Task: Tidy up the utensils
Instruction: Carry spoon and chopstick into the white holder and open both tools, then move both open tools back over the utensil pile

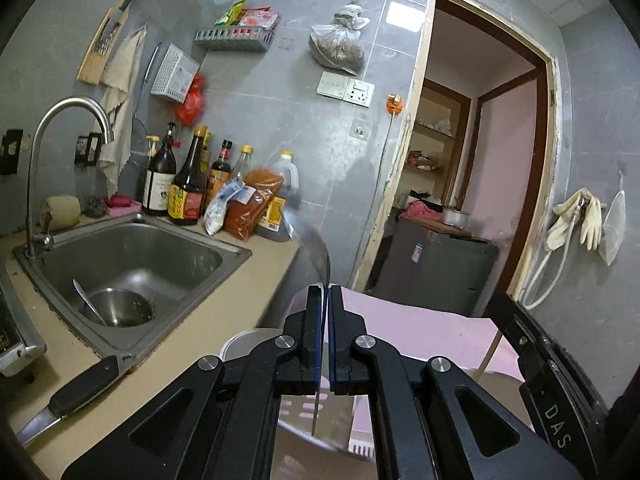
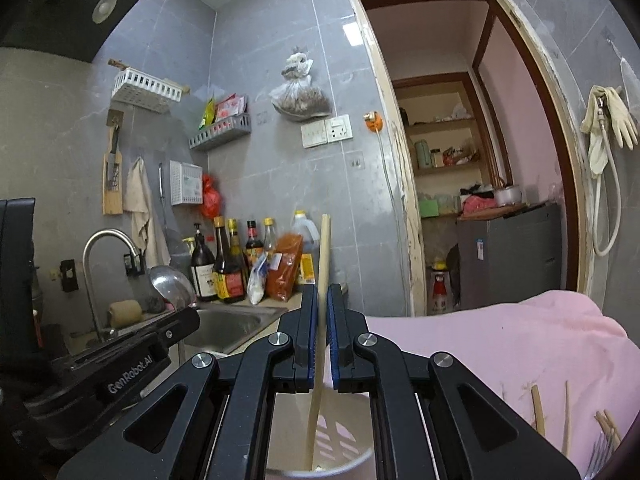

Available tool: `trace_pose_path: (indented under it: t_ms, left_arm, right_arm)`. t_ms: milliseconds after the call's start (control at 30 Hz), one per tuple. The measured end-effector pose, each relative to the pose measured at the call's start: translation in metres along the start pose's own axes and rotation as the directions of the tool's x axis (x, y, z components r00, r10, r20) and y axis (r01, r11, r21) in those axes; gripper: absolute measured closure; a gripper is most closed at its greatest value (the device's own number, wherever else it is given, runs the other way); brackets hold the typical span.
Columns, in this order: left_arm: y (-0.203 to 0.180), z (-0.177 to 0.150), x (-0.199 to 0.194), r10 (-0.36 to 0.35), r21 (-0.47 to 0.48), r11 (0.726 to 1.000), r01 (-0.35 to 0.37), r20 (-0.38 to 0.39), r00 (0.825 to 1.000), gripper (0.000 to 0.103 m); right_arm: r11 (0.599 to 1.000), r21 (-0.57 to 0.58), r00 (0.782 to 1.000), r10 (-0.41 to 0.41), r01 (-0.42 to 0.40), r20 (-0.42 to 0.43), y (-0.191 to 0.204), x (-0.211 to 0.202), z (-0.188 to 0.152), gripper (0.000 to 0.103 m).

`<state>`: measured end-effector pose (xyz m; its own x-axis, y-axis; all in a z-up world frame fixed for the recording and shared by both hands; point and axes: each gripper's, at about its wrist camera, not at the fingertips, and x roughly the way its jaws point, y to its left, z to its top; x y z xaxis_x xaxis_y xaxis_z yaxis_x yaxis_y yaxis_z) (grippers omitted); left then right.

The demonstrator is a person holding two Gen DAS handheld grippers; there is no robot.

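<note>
the left gripper (image 1: 325, 292) has its jaws clamped on the thin handle of a metal ladle (image 1: 316, 248), whose lower end hangs over the white slotted holder (image 2: 340, 444). the right gripper (image 2: 323, 292) pinches a wooden stick (image 2: 323, 264), its lower end inside that holder. chopsticks (image 2: 538, 410) lie on the pink cloth (image 2: 500, 344) to the right; the sink (image 1: 132, 256) sits left on the surface.

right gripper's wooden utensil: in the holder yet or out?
In. The wooden handle is clamped by the right gripper; its lower end sits inside the white holder.

Sauce bottles (image 1: 188, 184) behind sink (image 1: 132, 256); gloves (image 1: 580, 220) perhaps rubber.
</note>
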<state>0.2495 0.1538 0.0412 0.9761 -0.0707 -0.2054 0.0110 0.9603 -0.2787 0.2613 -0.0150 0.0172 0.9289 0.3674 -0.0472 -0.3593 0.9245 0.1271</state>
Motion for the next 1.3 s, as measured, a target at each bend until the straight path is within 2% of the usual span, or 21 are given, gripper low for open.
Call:
trace_pose_path:
  t_ms: [133,200,300,367,467,533,600,667,700,733,867,967,1033,1300]
  left_arm:
    - [0.004,0.007,-0.012,-0.061,-0.056,0.997,0.061,0.011,0.998,0.074]
    - [0.002,0.014,-0.019,-0.072,-0.066,0.995,0.073,0.023,0.997,0.072]
    - [-0.006,0.022,-0.028,-0.092,-0.063,0.994,0.095,0.041,0.995,0.07]
    - [-0.015,0.027,-0.034,-0.097,-0.044,0.994,0.1,0.049,0.994,0.065]
    - [-0.033,0.031,-0.043,-0.109,0.001,0.994,0.109,0.058,0.992,0.057]
    - [-0.048,0.032,-0.05,-0.115,0.03,0.993,0.114,0.062,0.991,0.052]
    - [-0.061,0.032,-0.056,-0.138,0.053,0.989,0.135,0.065,0.988,0.044]
    - [-0.074,0.032,-0.06,-0.153,0.074,0.986,0.148,0.065,0.986,0.031]
    - [-0.08,0.031,-0.062,-0.16,0.085,0.984,0.155,0.065,0.985,0.029]
    - [-0.088,0.029,-0.064,-0.174,0.099,0.981,0.167,0.066,0.983,0.026]
    - [-0.112,0.018,-0.067,-0.209,0.118,0.972,0.204,0.03,0.977,0.011]
    - [-0.127,0.006,-0.067,-0.25,0.13,0.959,0.25,-0.022,0.968,0.008]
    - [-0.138,-0.002,-0.067,-0.275,0.14,0.949,0.282,-0.064,0.959,0.007]
    - [-0.178,-0.039,-0.063,-0.31,0.231,0.907,0.353,-0.205,0.928,0.005]
  right_arm:
    - [0.999,0.019,1.0,0.028,-0.028,-0.01,-0.006,-0.007,0.008,0.092]
    - [0.999,0.013,0.999,0.034,-0.034,-0.004,-0.009,-0.013,0.015,0.083]
    - [0.999,0.017,0.999,0.036,-0.037,0.015,-0.019,-0.024,0.029,0.082]
    - [0.999,0.016,0.999,0.032,-0.032,0.031,-0.027,-0.034,0.04,0.08]
    - [1.0,-0.009,0.998,0.015,-0.015,0.054,-0.041,-0.052,0.053,0.067]
    - [0.999,-0.031,0.998,-0.003,0.005,0.065,-0.054,-0.067,0.062,0.055]
    - [0.998,-0.051,0.998,-0.021,0.024,0.067,-0.065,-0.08,0.068,0.052]
    - [0.997,-0.065,0.997,-0.04,0.044,0.063,-0.078,-0.094,0.074,0.045]
    - [0.996,-0.072,0.997,-0.054,0.059,0.064,-0.085,-0.101,0.076,0.034]
    - [0.994,-0.076,0.996,-0.067,0.072,0.064,-0.092,-0.11,0.077,0.027]
    - [0.985,-0.117,0.991,-0.122,0.127,0.055,-0.115,-0.14,0.078,0.022]
    - [0.981,-0.126,0.989,-0.147,0.15,0.033,-0.13,-0.156,0.075,0.016]
    - [0.977,-0.136,0.986,-0.166,0.165,0.002,-0.139,-0.164,0.073,0.002]
    - [0.971,-0.126,0.964,-0.222,0.204,-0.147,-0.176,-0.185,0.053,0.0]
